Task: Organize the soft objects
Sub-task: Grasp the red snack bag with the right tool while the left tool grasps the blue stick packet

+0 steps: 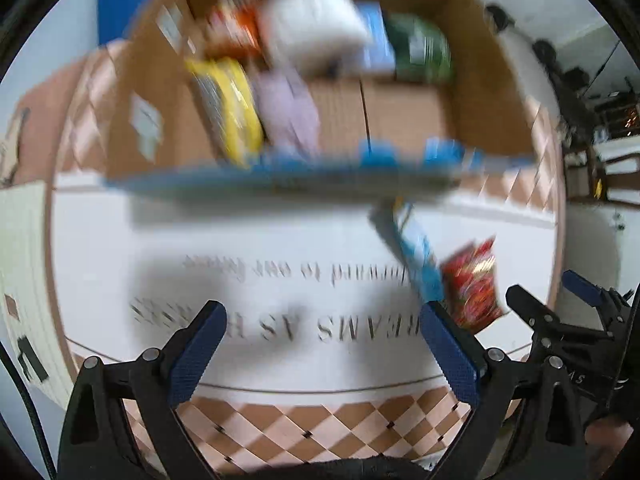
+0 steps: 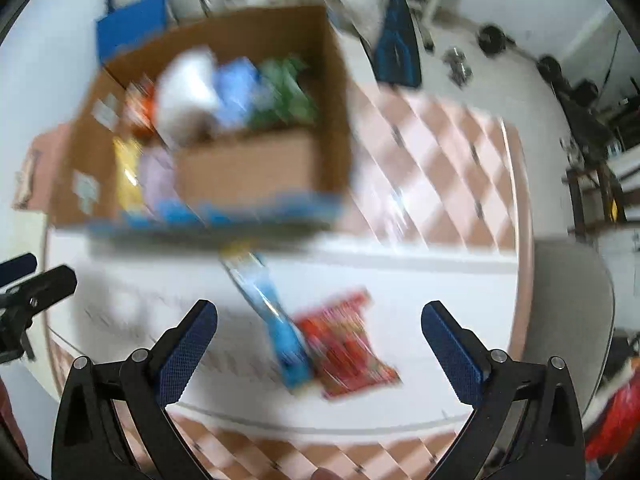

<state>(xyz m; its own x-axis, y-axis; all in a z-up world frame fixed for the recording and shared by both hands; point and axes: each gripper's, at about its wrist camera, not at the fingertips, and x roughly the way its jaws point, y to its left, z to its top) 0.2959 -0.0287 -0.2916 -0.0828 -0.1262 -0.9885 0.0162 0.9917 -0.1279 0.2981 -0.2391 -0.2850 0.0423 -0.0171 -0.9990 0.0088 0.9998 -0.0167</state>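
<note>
Both empty: left gripper [image 1: 322,344] and right gripper [image 2: 319,340] jaws spread, hovering over blue packet [image 2: 276,328] and red packet [image 2: 346,350], presumably next for the cardboard box [image 2: 256,168]; blur limits detail.

The brown cardboard box [image 2: 256,168] has a blue front edge and holds yellow [image 1: 228,108], lilac [image 1: 286,108], white [image 1: 316,20], light blue [image 1: 378,36], green [image 1: 420,48] and orange [image 1: 236,26] soft packs. The round table [image 1: 320,424] shows a pink-and-tan diamond pattern under a white cloth with dark lettering [image 1: 280,240], where a red patterned packet [image 2: 344,344] and a blue packet [image 2: 280,328] lie
</note>
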